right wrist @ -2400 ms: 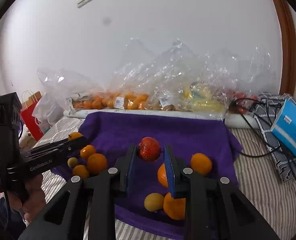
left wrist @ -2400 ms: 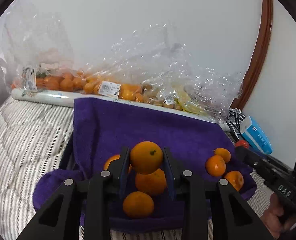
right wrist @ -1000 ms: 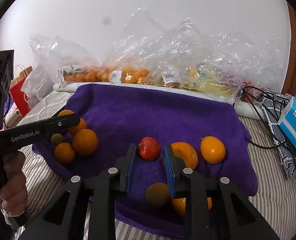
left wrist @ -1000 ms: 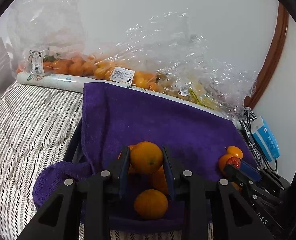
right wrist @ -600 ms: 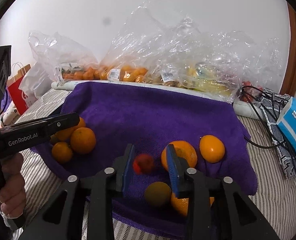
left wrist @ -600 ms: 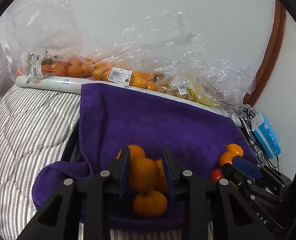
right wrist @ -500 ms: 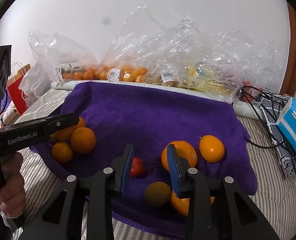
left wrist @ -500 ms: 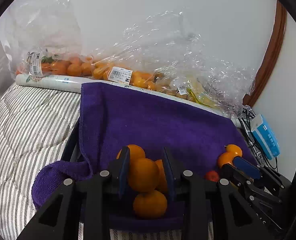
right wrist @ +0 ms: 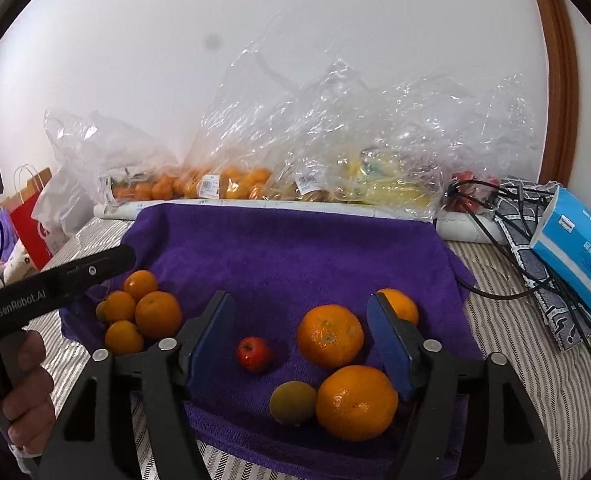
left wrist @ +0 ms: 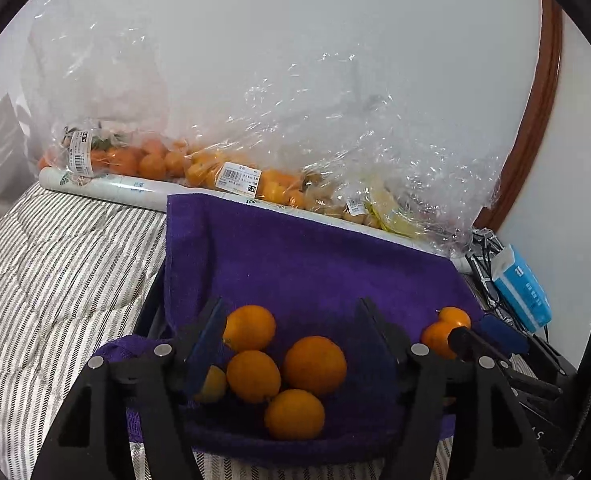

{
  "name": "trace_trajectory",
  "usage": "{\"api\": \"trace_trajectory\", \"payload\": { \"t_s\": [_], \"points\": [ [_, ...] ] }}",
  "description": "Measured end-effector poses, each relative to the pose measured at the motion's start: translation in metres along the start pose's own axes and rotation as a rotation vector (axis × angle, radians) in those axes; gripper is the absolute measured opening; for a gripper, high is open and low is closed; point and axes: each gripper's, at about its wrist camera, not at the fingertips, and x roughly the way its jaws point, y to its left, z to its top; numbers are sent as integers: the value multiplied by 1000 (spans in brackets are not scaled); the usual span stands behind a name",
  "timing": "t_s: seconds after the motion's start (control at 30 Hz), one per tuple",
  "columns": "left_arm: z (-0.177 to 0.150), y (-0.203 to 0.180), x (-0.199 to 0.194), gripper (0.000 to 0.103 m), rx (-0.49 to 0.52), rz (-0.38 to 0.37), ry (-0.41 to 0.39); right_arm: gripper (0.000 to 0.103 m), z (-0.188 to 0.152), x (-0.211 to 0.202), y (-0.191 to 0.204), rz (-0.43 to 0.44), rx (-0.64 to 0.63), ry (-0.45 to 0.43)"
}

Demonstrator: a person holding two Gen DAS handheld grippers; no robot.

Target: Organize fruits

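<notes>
Both tongs are letting go at once. My left tongs [left wrist: 291,336] are opening, about half spread, and the orange they carried a second ago now sits free on the purple towel [left wrist: 315,268], nothing pressed between the blue pads. It has joined the left pile of oranges [left wrist: 283,372], which lies bunched between the fingers: four large ones touching each other, with a smaller one tucked at the left edge.

My right tongs [right wrist: 299,328] are opening too, a little wider. The small red fruit [right wrist: 254,354] they held a second ago has dropped to the towel and rests just inside the left pad, apart from it. Beside it, toward the right, sit two big oranges, a dull greenish-yellow fruit [right wrist: 293,402] and another orange half hidden behind the right pad.

Farther out, along the wall, the clear plastic bags [right wrist: 335,152] hold more oranges and something yellow, lying on the striped bed [left wrist: 55,260]. A blue box [right wrist: 579,248] and a tangle of cables sit off to the right.

Reading: both placements look finished. Left group is oranges only; right group is mixed, so the red one may be starting its own spot there. Both tongs are free for the next pick, likely from the bags.
</notes>
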Motion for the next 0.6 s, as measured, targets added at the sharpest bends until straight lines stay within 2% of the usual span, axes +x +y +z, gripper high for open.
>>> {"api": "trace_trajectory", "payload": {
  "t_s": [0.13, 0.33, 0.47, 0.5, 0.6],
  "points": [
    [1, -3, -4, 68, 5, 25, -19, 82, 1, -3, 2, 6, -3, -18],
    [4, -2, -11, 68, -2, 62, -21, 85, 5, -13, 2, 43, 15, -39],
    [9, -2, -31, 68, -1, 128, -68, 84, 16, -23, -3, 81, 76, 4],
    [10, -2, -39, 68, -7, 131, -63, 84, 21, -30, -3, 81, 90, 10],
    [11, -2, -66, 68, -21, 68, -48, 84, 30, -54, 4, 56, 81, 8]
  ]
}}
